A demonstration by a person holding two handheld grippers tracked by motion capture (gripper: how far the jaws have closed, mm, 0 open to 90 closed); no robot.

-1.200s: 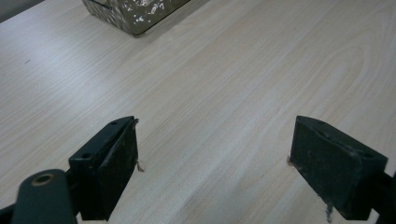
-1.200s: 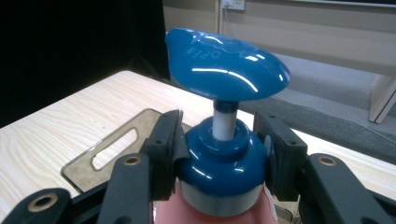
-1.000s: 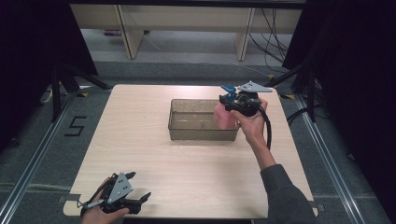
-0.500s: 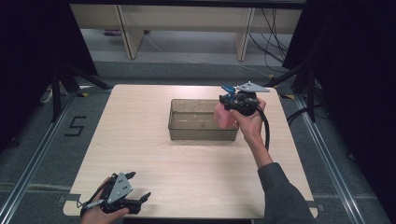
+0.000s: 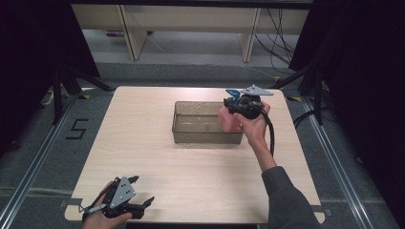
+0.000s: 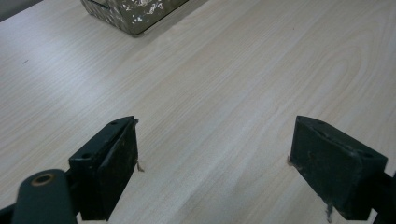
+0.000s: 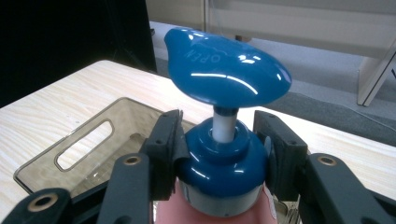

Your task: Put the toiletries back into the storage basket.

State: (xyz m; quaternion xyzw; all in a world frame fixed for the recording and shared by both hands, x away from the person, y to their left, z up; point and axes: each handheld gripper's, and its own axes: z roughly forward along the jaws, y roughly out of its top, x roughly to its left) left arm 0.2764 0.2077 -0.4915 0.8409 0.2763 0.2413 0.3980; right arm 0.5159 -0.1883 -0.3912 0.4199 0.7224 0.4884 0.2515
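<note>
Pump bottle held over the bin's right end

The right gripper [image 7: 219, 154] is clamped on the blue collar of one pink pump bottle [image 5: 229, 119], a grip high enough to keep it upright as it hangs at the right end of the single clear bin [image 5: 184, 136], mid-table, probably on its way in or out. The left gripper [image 5: 125, 202] rests at the near left corner of the table [image 5: 143, 143], jaws wide apart and empty, out of the way.

Right gripper [image 5: 237, 106], clamped on the pink pump bottle [image 5: 229, 119], edges slightly lower at the end of the translucent bin [image 5: 191, 136].
</note>
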